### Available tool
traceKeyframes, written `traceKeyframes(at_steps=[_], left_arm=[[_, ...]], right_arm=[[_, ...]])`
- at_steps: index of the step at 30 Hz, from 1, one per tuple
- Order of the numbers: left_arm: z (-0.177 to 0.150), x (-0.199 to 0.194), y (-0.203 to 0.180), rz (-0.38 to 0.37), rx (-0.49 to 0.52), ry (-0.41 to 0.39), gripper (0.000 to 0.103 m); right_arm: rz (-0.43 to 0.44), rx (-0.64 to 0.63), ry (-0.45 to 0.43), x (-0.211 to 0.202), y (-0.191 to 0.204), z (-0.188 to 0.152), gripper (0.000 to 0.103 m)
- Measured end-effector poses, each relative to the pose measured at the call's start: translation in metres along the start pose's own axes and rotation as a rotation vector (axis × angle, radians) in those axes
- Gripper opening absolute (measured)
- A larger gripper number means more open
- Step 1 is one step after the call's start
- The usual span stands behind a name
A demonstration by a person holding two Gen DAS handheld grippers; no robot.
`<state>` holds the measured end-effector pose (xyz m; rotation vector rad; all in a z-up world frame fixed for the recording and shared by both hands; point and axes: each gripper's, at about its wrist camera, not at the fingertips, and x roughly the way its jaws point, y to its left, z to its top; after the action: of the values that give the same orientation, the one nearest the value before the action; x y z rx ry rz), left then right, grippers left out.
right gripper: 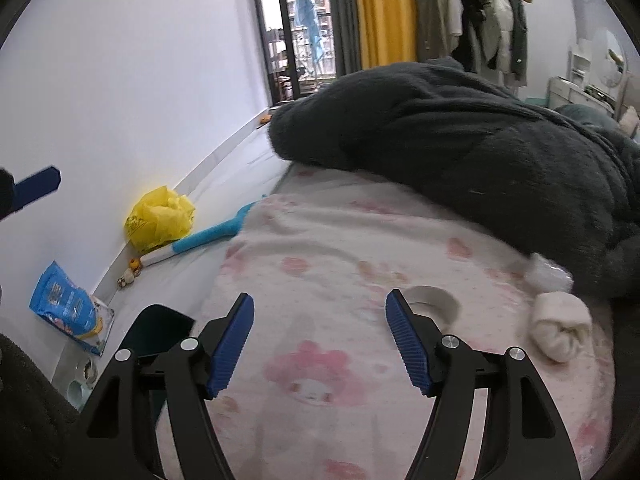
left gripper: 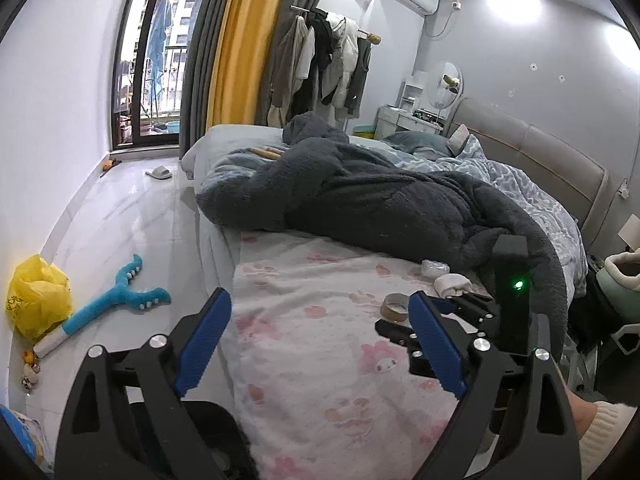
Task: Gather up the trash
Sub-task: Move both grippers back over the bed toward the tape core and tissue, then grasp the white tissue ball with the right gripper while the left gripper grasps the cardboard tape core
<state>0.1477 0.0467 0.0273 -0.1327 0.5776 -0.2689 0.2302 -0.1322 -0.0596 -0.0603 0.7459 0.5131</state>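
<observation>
Bed with pink-printed white sheet (right gripper: 340,248) carries a dark grey fleece blanket (right gripper: 480,152), tape ring (right gripper: 436,300), rolled white cloth (right gripper: 560,328).

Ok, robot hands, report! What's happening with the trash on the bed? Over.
Left gripper open, empty. Right gripper open, empty. Tape roll, crumpled plastic wrapper, rolled white sock on pink blanket, untouched. Nothing blocking.

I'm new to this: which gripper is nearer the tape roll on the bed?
Right. The right gripper hangs open just short of the tape roll, which lies by its right fingertip. In the left view, the left gripper sits further back, the roll beyond its right finger.
</observation>
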Motion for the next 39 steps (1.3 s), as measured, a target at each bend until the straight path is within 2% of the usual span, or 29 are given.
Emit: traceKeyframes(at_steps=[5,11,16,20,27,33,39], left_arm=[[-0.002,0.027,-0.015,-0.029,-0.015,0.035,0.092],[-0.006,0.055,-0.029,-0.026,0.036,0.068,0.092],[-0.01,0.084,-0.035,-0.031,0.036,0.103,0.093],[-0.011,0.107,-0.053,-0.03,0.095,0.129,0.093],[-0.021,0.145,-0.075,-0.076,0.155,0.193,0.093],[-0.029,0.166,-0.084,-0.092,0.156,0.23,0.093],[-0.036,0.183,-0.09,-0.106,0.136,0.256,0.094]], right_arm=[[-0.025,0.022,-0.001,-0.002,-0.031,-0.002,0.07],[-0.069,0.036,0.02,0.008,-0.071,-0.007,0.07],[-0.108,0.025,0.025,0.012,-0.096,-0.007,0.07],[-0.132,0.04,0.025,0.012,-0.116,-0.011,0.07],[-0.17,0.075,0.049,0.017,-0.152,-0.02,0.071],[-0.145,0.17,0.034,0.013,-0.187,-0.027,0.071],[-0.125,0.222,0.014,0.002,-0.202,-0.031,0.071]])
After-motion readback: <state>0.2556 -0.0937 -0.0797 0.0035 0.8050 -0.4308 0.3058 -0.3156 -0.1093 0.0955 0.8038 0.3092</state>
